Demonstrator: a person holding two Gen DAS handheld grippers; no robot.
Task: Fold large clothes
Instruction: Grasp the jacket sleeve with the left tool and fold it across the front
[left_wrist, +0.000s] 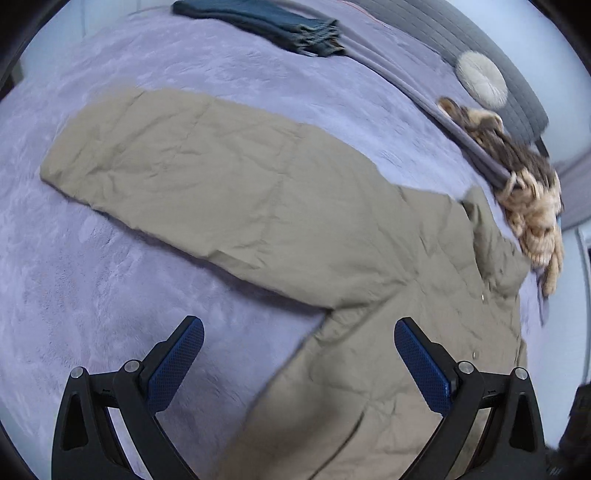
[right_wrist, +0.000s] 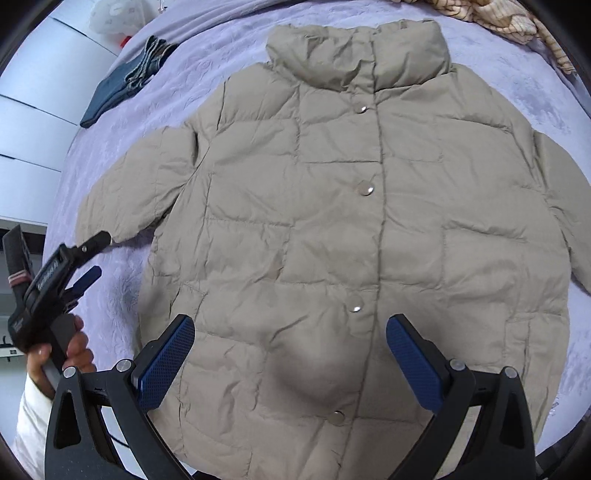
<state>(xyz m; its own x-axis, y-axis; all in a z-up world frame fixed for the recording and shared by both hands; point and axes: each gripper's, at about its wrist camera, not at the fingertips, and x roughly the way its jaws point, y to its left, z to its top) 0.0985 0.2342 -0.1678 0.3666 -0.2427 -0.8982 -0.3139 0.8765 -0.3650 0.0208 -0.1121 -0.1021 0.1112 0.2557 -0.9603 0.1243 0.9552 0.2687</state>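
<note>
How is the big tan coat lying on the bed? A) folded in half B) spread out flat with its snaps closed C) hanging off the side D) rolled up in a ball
B: the coat lies spread flat on the purple blanket, sleeves out to both sides, with its snaps closed down the front.

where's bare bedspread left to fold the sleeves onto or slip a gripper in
Bare bedspread lies below the left sleeve, and between that sleeve and the folded jeans. Crowded: the striped garment sits right by the collar. Both grippers, left and right, are open.
</note>
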